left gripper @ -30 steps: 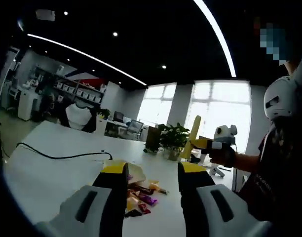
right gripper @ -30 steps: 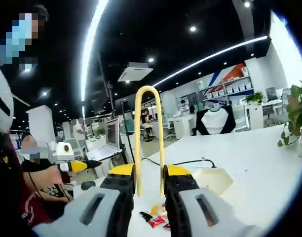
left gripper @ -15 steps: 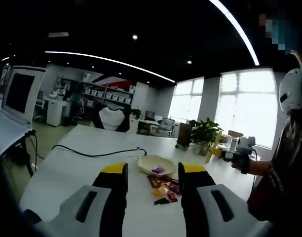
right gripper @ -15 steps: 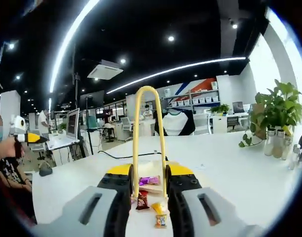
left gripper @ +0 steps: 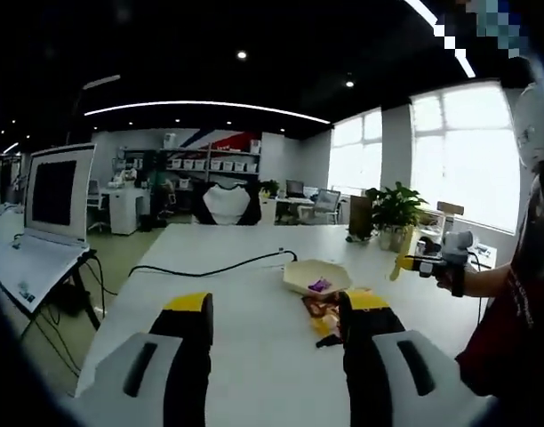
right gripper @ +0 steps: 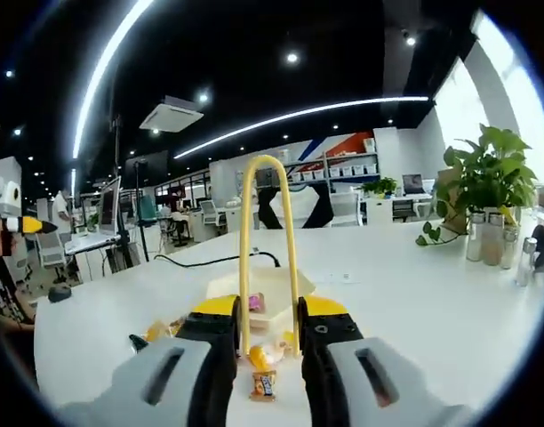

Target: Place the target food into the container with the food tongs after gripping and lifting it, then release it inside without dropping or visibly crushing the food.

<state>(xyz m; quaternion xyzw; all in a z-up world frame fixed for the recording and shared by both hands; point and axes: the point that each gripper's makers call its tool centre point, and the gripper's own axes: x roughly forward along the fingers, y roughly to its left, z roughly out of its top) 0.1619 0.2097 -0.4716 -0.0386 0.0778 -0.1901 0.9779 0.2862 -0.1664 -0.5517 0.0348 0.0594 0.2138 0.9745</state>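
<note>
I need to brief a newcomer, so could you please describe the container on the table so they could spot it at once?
On the long white table, follow the black cable towards the potted plant. The container is the shallow, cream, angular-sided dish past the cable's end, beside loose wrapped snacks; it alone is a dish, holding a purple packet.

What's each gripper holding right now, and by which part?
Right gripper: shut on the yellow tongs, gripped low on both arms, loop end pointing away. Left gripper: open, nothing held.

The yellow food tongs (right gripper: 266, 258) stood upright — a tall looped arch, its two arms clamped between the right gripper's (right gripper: 269, 325) jaws. Beyond them the shallow cream container (left gripper: 316, 277) sat on the white table with one purple-wrapped piece inside — loose wrapped snacks (right gripper: 264, 384) lay scattered just beside it.
</note>
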